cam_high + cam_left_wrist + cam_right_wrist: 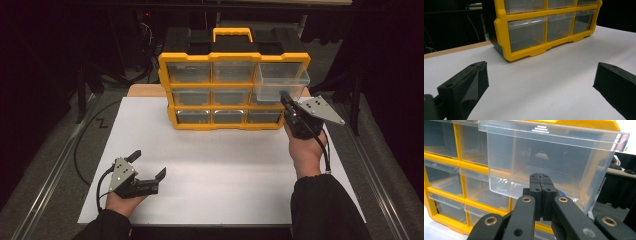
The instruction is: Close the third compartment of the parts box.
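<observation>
Drawer [281,82] of clear plastic, pulled partway out of the top-right slot of a yellow-framed organizer [234,91] with a black back and a yellow carry handle, standing at the far side of a white sheet [220,180] on a table [145,90]. Three rows of three transparent bins in the frame, all but this one pushed in. Smooth, glossy walls on the drawer, with a raised lip along the top and a blue glint low at its front in the right gripper view [541,157]. Right forearm in a dark sleeve stretched forward from the near edge, hand [306,150] wrapped around the right gripper [285,98], tips at the drawer's lower front corner; jaws pressed together, though whether on the plastic cannot be told. Left hand [120,202] resting low on the sheet near the front-left corner, well apart from the organizer, left gripper [147,164] pointing toward it, matte black jaws spread wide and holding nothing.
</observation>
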